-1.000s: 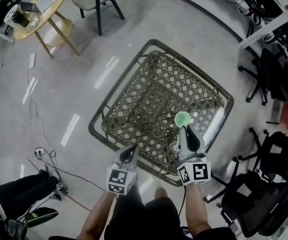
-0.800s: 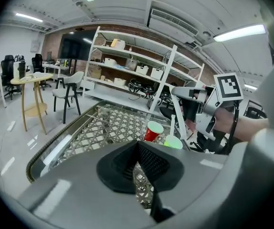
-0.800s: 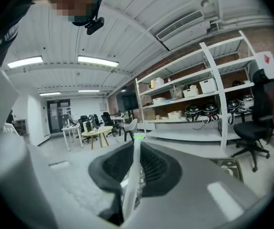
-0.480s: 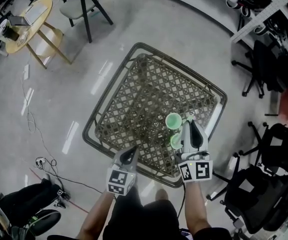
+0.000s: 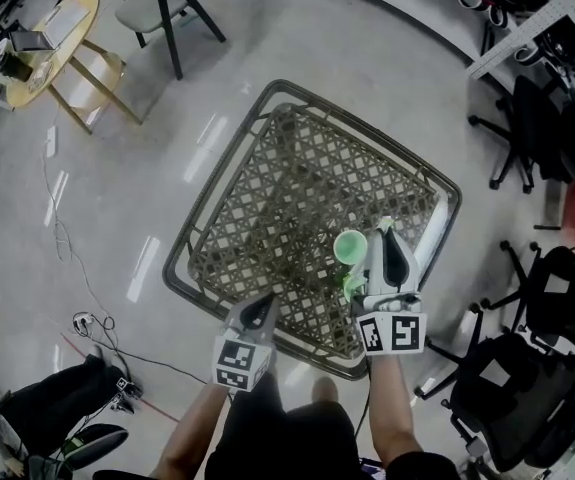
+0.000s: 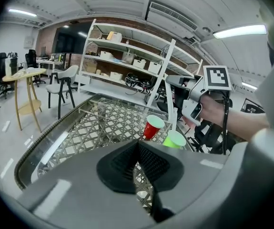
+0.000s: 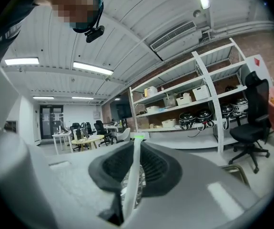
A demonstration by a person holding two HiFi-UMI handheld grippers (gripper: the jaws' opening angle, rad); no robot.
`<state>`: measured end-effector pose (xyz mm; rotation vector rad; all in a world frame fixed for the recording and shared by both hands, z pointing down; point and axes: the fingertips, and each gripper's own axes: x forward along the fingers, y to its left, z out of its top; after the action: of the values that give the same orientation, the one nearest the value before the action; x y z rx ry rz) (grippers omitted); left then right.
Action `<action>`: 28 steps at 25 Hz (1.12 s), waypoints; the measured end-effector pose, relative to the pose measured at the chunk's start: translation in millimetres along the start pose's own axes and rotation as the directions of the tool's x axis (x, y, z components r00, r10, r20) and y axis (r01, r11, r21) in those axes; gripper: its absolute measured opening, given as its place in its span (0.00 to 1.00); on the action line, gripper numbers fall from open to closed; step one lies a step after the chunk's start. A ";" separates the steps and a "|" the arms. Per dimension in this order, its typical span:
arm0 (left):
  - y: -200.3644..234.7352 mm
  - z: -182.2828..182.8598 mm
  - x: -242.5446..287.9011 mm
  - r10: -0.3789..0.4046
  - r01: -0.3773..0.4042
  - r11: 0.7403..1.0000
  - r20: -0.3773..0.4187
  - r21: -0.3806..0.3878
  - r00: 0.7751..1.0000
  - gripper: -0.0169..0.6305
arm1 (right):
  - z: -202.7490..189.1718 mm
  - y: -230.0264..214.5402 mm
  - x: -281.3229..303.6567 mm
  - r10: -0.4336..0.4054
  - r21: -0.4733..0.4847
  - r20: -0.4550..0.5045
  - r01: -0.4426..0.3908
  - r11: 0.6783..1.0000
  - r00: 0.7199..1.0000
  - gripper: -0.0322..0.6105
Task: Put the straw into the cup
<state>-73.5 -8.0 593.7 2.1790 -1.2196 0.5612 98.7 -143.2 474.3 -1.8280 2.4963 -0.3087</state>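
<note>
Straw gripped, not yet in a cup.
Left of the green cup (image 6: 176, 140), the left tongs (image 6: 137, 146) hover over the bench (image 5: 267, 198), pinched together and empty. A red cup (image 6: 152, 127) stands just beyond the green cup. To its right, the right tongs (image 7: 136, 144) clamp the white straw (image 7: 130, 182), whose lower end is near the green cup's rim. The straw apparently remains to be lowered in.

Glossy pale-grey floor (image 5: 367, 78). A round wooden table (image 5: 67, 23) stands at ten o'clock, a grey chair (image 5: 154, 10) at eleven, black office chairs (image 5: 527, 133) from two to four. White shelving (image 6: 127, 56) lines a brick wall (image 6: 48, 32); strip lights (image 7: 93, 68) glow overhead.
</note>
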 end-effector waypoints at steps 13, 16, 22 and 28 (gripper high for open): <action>17.7 -7.8 18.7 -0.008 0.007 1.000 -0.026 -0.021 1.000 0.04 | -25.6 -13.1 24.3 -0.046 0.004 0.000 0.046 0.999 0.999 0.12; 22.2 -8.4 24.2 -0.009 0.009 1.000 -0.026 -0.027 1.000 0.04 | -30.9 -14.2 28.4 -0.051 0.000 -0.005 0.051 0.999 0.999 0.12; 28.4 -4.2 34.7 -0.008 0.007 1.000 -0.020 -0.021 1.000 0.04 | -41.2 -14.4 31.3 -0.053 -0.013 -0.021 0.053 0.998 0.998 0.12; 27.5 -3.0 42.0 -0.017 0.016 0.999 -0.013 -0.030 1.000 0.04 | -48.0 -14.5 30.9 -0.054 -0.013 -0.027 0.054 0.998 0.998 0.12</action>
<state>-76.8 -43.7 629.0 2.1553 -1.1943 0.5465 96.0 -169.9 526.8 -1.9116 2.4755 -0.3226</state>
